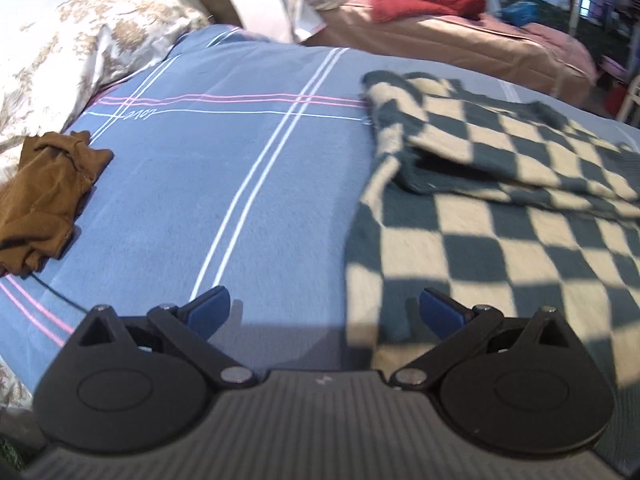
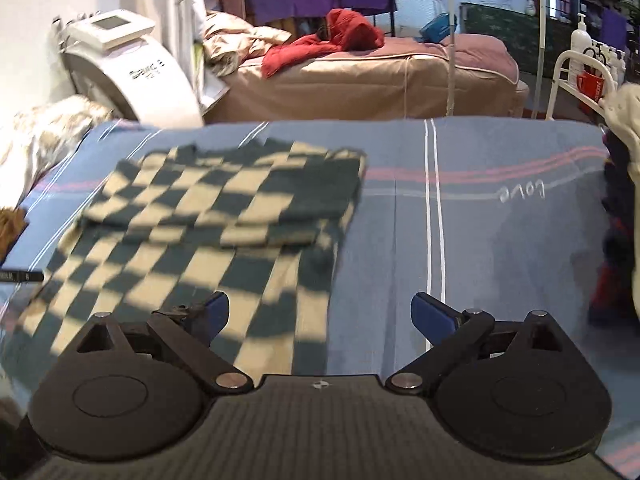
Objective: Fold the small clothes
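Observation:
A dark green and cream checkered garment (image 1: pixel 500 208) lies flat on the blue striped bed sheet (image 1: pixel 224 168), its far part folded back over the near part. It also shows in the right wrist view (image 2: pixel 208 224). My left gripper (image 1: pixel 324 312) is open and empty, hovering above the garment's near left edge. My right gripper (image 2: pixel 320 314) is open and empty, hovering above the garment's near right edge. A crumpled brown garment (image 1: pixel 44 196) lies at the sheet's left side.
A patterned pillow (image 1: pixel 80 52) sits at the far left. A white machine (image 2: pixel 132 76) stands behind the bed. Another bed (image 2: pixel 360 76) with a red cloth (image 2: pixel 324 44) is beyond. A pile of clothes (image 2: pixel 620 200) lies at the right edge. A black pen (image 2: pixel 20 276) lies on the sheet.

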Demonstrator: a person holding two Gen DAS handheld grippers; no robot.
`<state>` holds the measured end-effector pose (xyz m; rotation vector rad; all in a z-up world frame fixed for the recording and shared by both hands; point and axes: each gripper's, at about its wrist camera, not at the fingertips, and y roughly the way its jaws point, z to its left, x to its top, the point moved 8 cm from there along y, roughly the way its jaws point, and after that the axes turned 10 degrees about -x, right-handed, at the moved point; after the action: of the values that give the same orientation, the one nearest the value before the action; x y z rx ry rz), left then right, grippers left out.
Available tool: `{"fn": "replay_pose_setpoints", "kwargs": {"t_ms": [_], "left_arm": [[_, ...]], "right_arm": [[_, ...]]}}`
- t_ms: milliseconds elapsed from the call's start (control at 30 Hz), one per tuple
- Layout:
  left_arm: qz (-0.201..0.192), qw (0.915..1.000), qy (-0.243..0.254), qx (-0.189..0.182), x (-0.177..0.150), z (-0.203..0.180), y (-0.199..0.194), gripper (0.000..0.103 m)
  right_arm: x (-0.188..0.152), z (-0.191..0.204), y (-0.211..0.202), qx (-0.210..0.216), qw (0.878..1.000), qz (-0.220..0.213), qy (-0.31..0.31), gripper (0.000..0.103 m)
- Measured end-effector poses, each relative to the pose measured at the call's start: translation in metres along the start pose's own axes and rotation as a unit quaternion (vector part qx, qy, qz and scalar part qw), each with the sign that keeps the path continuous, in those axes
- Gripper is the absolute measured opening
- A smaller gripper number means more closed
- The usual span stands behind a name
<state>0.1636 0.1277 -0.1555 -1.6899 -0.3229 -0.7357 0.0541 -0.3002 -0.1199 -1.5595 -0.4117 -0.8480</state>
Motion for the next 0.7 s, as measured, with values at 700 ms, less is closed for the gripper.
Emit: {"fn": "replay_pose_setpoints", "kwargs": {"t_ms": [700], "left_arm": [[0.033,0.9949,-0.008,-0.095,-0.086,-0.033,-0.040,0.103]], "right_arm": [[-0.090,0.030,-0.040,0.046,0.998,0.026,0.023,0.103]]}}
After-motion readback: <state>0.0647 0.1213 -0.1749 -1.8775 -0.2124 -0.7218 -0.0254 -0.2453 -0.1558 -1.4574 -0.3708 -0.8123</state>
